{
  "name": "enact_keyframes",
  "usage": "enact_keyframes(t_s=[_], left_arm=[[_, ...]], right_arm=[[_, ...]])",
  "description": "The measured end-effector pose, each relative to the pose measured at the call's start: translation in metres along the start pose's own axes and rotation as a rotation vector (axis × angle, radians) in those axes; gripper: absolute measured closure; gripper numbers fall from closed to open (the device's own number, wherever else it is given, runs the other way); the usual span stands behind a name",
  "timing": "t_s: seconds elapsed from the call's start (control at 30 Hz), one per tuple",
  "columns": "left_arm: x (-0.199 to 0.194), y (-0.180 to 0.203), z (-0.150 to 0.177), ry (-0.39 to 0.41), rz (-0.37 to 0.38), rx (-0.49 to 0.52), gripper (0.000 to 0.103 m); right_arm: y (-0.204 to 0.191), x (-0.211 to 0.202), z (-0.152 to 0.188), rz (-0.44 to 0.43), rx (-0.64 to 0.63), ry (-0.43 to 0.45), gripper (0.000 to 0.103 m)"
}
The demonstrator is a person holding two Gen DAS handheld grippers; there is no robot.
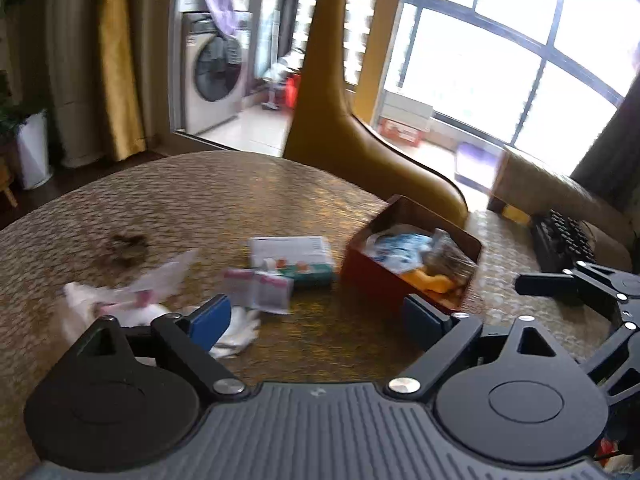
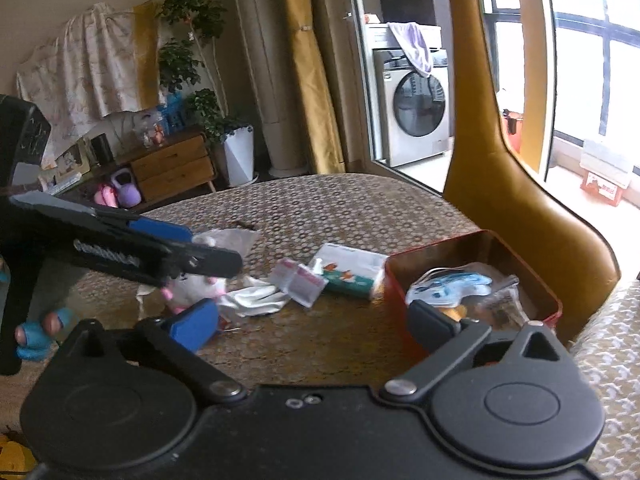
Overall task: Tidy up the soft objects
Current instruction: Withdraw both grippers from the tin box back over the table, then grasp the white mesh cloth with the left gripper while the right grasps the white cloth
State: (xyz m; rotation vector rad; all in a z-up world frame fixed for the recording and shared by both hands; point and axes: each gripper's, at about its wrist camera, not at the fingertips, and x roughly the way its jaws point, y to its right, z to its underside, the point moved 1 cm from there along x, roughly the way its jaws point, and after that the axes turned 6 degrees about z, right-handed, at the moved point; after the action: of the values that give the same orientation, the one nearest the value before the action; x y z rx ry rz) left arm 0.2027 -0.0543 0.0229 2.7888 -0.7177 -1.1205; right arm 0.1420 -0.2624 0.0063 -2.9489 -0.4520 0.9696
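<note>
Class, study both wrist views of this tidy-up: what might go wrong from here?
1. The red rectangular tin already looks full; adding more could spill items out.
2. The white plush toy with pink feet lies against the white crumpled cloth, so the open left gripper hovering there might catch both.
3. The right gripper, also open, is close to the tin and could nudge it.

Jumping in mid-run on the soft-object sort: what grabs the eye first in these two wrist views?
The red box at the table's right, already holding a blue-and-white pouch and other bits. Left of it lies a loose scatter on the patterned table: a green-and-white tissue pack, small pink sachets, a white cloth and a white plush toy. Both the left gripper and right gripper are open and empty.
</note>
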Motion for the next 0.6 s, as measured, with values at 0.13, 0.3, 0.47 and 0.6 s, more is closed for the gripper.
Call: enact_keyframes(t_s=[0.13, 0.3, 0.47, 0.6], left_arm=[[-0.013, -0.031, 0.006, 0.034, -0.061, -0.024, 0.001], [-0.029, -0.074, 0.012, 0.044, -0.075, -0.1, 0.001], [-0.038, -0.116, 0.016, 0.059, -0.098, -0.19, 0.001], [-0.037, -0.149, 0.021, 0.045, -0.168, -0.234, 0.001]], right_arm=[[-0.015, 0.007, 0.0, -0.012, -0.007, -0.006, 0.0], [-0.03, 0.022, 0.0, -0.022, -0.019, -0.023, 0.0], [-0.043, 0.041, -0.001, -0.026, -0.004, -0.04, 0.0], [-0.055, 0.062, -0.002, -0.027, 0.006, -0.066, 0.0]])
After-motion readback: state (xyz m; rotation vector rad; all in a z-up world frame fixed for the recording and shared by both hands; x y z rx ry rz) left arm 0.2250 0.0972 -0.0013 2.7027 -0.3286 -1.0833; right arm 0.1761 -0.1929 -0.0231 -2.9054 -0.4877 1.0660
